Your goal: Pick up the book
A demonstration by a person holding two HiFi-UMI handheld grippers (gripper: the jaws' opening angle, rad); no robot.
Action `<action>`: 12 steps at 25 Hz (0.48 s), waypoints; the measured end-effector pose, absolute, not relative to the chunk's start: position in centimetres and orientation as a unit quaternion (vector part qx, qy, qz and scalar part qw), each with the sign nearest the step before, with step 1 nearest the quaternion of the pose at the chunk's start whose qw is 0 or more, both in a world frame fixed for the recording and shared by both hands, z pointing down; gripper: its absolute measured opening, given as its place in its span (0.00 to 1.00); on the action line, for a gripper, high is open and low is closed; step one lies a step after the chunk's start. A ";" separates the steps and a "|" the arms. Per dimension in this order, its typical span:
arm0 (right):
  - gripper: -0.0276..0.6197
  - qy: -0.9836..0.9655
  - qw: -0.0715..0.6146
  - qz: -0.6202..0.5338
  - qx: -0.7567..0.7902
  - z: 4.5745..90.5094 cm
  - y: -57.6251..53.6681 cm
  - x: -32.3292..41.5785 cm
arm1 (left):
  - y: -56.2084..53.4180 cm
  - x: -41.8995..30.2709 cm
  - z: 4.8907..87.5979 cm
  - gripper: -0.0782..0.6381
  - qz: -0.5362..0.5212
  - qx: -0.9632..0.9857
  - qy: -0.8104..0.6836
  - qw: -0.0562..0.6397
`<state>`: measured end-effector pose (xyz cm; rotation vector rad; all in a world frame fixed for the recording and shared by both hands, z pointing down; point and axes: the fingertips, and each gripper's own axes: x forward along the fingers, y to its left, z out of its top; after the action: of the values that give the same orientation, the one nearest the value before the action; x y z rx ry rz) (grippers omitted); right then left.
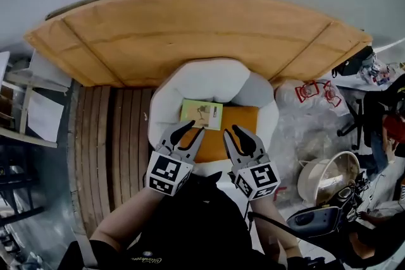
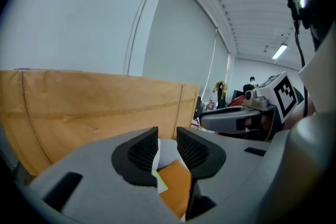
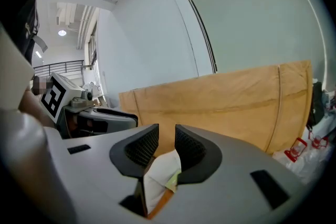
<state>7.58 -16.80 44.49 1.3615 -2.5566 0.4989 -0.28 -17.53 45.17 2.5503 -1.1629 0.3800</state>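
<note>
The book (image 1: 202, 114) lies flat on the orange cushion (image 1: 245, 119) of a white padded seat (image 1: 202, 79). By its near edge hover the left claw (image 1: 190, 131) and the right claw (image 1: 233, 132), both clenched and empty.

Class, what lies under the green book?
The book lies on an orange cushion, its far edge over the white seat. Whatever is directly beneath the book is covered and cannot be seen.
</note>
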 end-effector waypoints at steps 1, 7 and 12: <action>0.17 -0.864 0.109 0.177 0.459 45.7 -16.8 7.4 | -17.7 -0.3 46.2 0.25 0.137 0.888 -0.407 0.162; 0.17 -0.850 0.147 0.232 0.449 52.9 -16.8 6.8 | -18.8 -0.8 52.8 0.25 0.168 0.870 -0.418 0.202; 0.16 -0.829 0.188 0.268 0.454 60.3 -19.2 6.9 | -20.7 -1.8 60.3 0.25 0.196 0.842 -0.429 0.263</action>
<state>6.89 -19.18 60.30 1.2770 -2.3307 0.7539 -1.80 -20.69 60.34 2.2778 -1.1593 0.5302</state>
